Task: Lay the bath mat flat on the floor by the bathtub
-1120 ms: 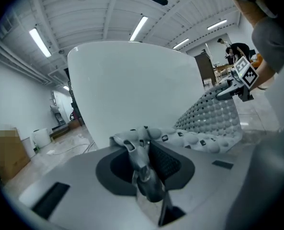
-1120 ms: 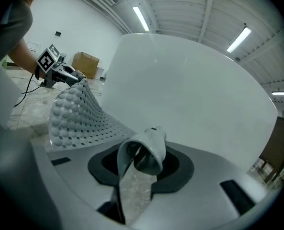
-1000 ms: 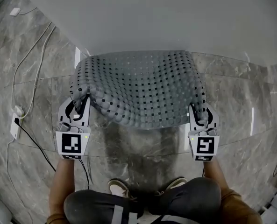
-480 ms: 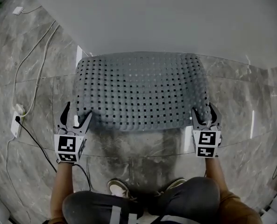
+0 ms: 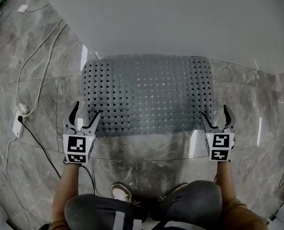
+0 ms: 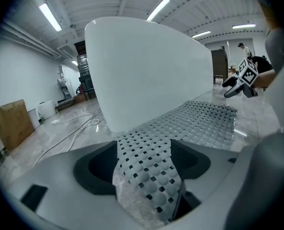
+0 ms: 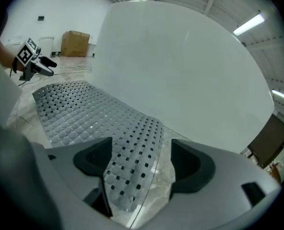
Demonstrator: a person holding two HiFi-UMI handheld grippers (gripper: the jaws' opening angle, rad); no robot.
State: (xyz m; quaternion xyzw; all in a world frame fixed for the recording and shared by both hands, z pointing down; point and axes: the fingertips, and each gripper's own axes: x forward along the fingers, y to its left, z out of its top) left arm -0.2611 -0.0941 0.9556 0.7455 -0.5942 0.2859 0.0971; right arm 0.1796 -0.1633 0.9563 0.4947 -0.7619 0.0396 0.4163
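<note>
The grey perforated bath mat [image 5: 149,95] lies flat on the marble floor, its far edge against the white bathtub [image 5: 180,18]. My left gripper [image 5: 86,116] stands open at the mat's near left corner, my right gripper [image 5: 215,116] open at the near right corner. Both sets of jaws have just been opening. In the left gripper view the mat corner [image 6: 149,176] rests between the spread jaws without being pressed. In the right gripper view the other corner [image 7: 132,166] lies likewise loose between the jaws.
White cables and a power strip [image 5: 17,123] lie on the floor to the left. The person's shoes [image 5: 122,193] stand just behind the mat's near edge. A cardboard box [image 6: 10,123] sits far off across the room.
A second ago both grippers held the near corners, with the mat raised and bulging. Both have since let go, the mat has dropped flat, and the grippers have drawn back slightly.
</note>
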